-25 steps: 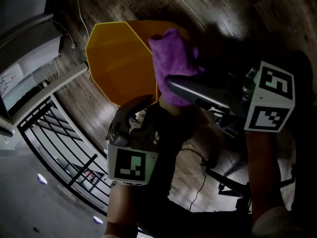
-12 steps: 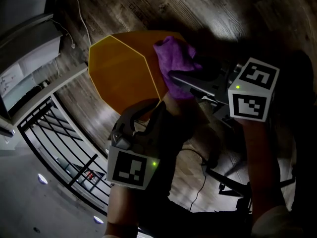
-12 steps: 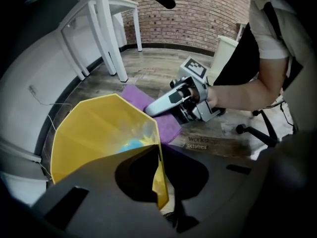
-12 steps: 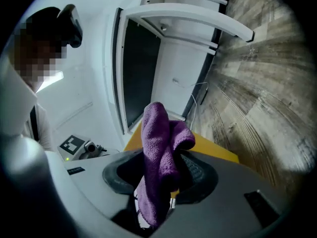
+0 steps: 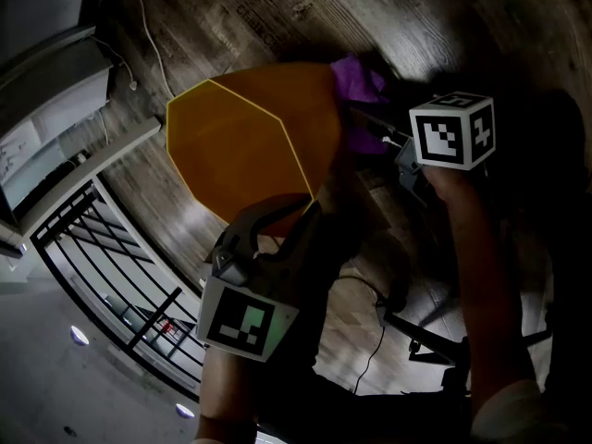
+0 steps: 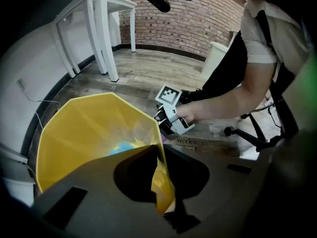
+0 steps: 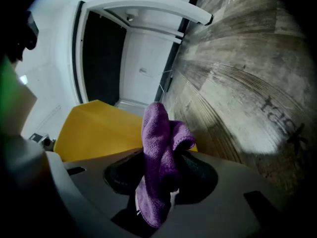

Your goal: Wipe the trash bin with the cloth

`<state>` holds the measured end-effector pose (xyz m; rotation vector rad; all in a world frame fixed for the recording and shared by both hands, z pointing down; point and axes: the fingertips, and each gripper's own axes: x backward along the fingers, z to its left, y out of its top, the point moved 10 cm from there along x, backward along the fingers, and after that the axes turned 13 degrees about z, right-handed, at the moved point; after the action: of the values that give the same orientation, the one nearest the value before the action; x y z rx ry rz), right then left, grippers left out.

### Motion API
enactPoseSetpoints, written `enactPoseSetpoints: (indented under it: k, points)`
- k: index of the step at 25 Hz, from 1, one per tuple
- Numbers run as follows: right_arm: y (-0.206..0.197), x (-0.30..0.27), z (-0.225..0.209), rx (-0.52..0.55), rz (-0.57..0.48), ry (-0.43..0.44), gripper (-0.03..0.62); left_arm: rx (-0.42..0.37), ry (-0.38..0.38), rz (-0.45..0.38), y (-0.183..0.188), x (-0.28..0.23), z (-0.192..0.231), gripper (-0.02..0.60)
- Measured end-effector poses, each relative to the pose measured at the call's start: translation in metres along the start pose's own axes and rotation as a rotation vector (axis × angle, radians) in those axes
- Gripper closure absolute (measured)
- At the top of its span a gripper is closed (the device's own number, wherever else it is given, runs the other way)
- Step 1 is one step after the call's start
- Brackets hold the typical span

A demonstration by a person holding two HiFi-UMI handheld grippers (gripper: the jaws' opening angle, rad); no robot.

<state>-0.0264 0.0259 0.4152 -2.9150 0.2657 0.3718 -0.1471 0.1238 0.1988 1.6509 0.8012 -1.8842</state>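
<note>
A person stands over a yellow trash bin (image 5: 240, 137) on a wooden floor (image 5: 444, 17), with a gripper in each hand. The left gripper (image 5: 282, 211) bites the bin's near rim. The thin yellow wall is pinched between its jaws, which have just eased a touch wider without letting go. The right gripper (image 5: 375, 126) is clamped on a folded purple cloth (image 7: 156, 143). A second ago that cloth sat on the bin's top rim. Now it has dropped down the bin's right outer side, and in the head view only a purple scrap shows past the far right edge. This looks like a downward wiping stroke, with the left gripper steadying the bin; the other faces probably still need wiping. In the left gripper view, a printed word (image 6: 193, 142) on the floor reads roughly "workshop". In the right gripper view, dark lettering (image 7: 282, 120) on the floor is too warped to read. The marker cubes (image 5: 451, 129) carry only black-and-white squares.
</note>
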Motion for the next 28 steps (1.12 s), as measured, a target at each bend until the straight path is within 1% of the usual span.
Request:
enactPoseSetpoints:
  k: [3, 6, 10, 14, 17, 21, 23, 25, 27, 28]
  points:
    - [-0.01, -0.004, -0.021, -0.043, 0.05, -0.116, 0.427, -0.027, -0.012, 0.004, -0.001, -0.001, -0.004, 0.554]
    - [-0.013, -0.01, -0.032, -0.044, 0.101, -0.2, 0.427, -0.044, -0.028, -0.004, -0.001, -0.001, -0.006, 0.554]
    - [-0.017, -0.016, -0.041, -0.048, 0.149, -0.275, 0.427, -0.047, -0.056, -0.01, -0.004, -0.001, -0.007, 0.554]
    - [-0.023, -0.02, -0.05, -0.08, 0.179, -0.323, 0.427, -0.044, -0.085, -0.025, -0.006, -0.001, -0.009, 0.551]
    - [-0.027, -0.025, -0.054, -0.082, 0.197, -0.353, 0.427, -0.01, -0.089, -0.043, -0.006, -0.002, -0.006, 0.551]
    - [-0.026, -0.025, -0.053, -0.076, 0.191, -0.378, 0.427, 0.078, -0.093, -0.066, -0.004, -0.001, -0.001, 0.549]
    - [-0.025, -0.023, -0.053, -0.077, 0.179, -0.389, 0.427, 0.12, -0.061, -0.088, 0.001, -0.002, 0.001, 0.549]
    - [-0.024, -0.02, -0.052, -0.079, 0.167, -0.387, 0.427, 0.144, 0.009, -0.119, 0.009, -0.003, 0.004, 0.549]
    - [-0.024, -0.018, -0.048, -0.082, 0.16, -0.375, 0.427, 0.11, 0.081, -0.131, 0.014, -0.003, 0.004, 0.549]
    - [-0.025, -0.018, -0.045, -0.082, 0.16, -0.367, 0.427, 0.083, 0.105, -0.124, 0.015, -0.002, 0.003, 0.533]
